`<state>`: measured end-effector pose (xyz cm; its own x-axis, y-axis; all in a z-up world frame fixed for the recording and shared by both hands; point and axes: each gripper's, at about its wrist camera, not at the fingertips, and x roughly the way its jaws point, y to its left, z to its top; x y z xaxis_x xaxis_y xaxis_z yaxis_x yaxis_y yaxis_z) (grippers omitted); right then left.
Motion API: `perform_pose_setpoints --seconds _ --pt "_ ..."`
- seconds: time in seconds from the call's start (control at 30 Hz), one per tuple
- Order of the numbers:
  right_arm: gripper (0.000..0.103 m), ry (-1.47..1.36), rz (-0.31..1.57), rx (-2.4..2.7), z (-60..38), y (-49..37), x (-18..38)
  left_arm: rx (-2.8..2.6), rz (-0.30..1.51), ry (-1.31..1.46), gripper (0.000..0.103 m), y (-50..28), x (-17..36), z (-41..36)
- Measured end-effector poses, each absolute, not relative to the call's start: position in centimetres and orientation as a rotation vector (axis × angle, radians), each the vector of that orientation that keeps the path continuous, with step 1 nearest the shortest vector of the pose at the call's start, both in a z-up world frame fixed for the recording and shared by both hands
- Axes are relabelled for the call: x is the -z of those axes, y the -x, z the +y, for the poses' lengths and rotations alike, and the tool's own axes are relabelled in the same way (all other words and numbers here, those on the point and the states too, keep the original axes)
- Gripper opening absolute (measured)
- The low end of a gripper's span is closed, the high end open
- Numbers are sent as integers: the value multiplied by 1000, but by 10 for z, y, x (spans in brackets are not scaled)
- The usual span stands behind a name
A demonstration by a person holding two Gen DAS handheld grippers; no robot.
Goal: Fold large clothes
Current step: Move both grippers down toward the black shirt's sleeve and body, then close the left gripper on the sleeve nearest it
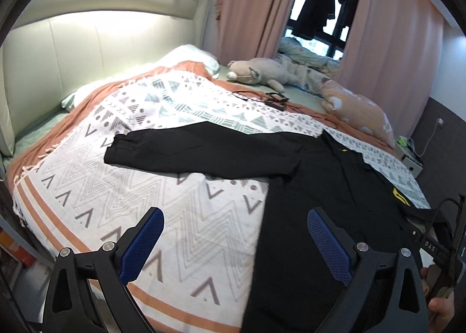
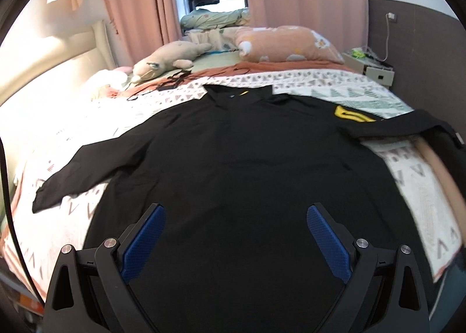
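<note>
A large black long-sleeved shirt [image 2: 247, 158] with a yellow patch [image 2: 352, 114] lies spread flat on the patterned bedspread [image 1: 116, 175], collar toward the pillows. In the left wrist view the shirt [image 1: 314, 193] sits at the right, one sleeve [image 1: 189, 149] stretched out to the left. My left gripper [image 1: 236, 228] is open and empty above the shirt's left hem edge. My right gripper [image 2: 236, 225] is open and empty over the shirt's lower body. The other sleeve [image 2: 407, 126] runs off to the right bed edge.
A plush toy [image 1: 262, 72], a pink pillow [image 1: 358, 108] and a black cable with a small device [image 1: 273, 98] lie at the far side of the bed. A padded headboard [image 1: 87, 41] stands left; pink curtains [image 1: 250, 6] and a nightstand [image 2: 370, 65] beyond.
</note>
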<state>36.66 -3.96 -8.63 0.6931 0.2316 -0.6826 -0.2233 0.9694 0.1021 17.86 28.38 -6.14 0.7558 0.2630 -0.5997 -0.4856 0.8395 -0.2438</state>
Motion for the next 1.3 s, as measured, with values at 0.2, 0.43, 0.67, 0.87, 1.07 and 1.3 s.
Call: perform_pose_setpoints --seconds 0.2,0.43,0.67,0.87,1.07,1.3 --pt "98 -95 811 -343 0 -394 101 -489 605 481 98 -190 73 327" --pt "98 -229 813 -268 38 -442 113 -556 664 553 87 -207 93 381" --pt "95 -227 886 -332 79 -490 129 -600 739 665 73 -233 124 431" --pt "65 -252 931 -390 107 -528 140 -662 774 796 73 -254 152 474" --pt "38 -282 1009 -431 117 -558 167 -726 793 932 69 -276 188 510" --pt "15 -399 1083 -485 126 -585 198 -811 840 971 61 -294 218 535"
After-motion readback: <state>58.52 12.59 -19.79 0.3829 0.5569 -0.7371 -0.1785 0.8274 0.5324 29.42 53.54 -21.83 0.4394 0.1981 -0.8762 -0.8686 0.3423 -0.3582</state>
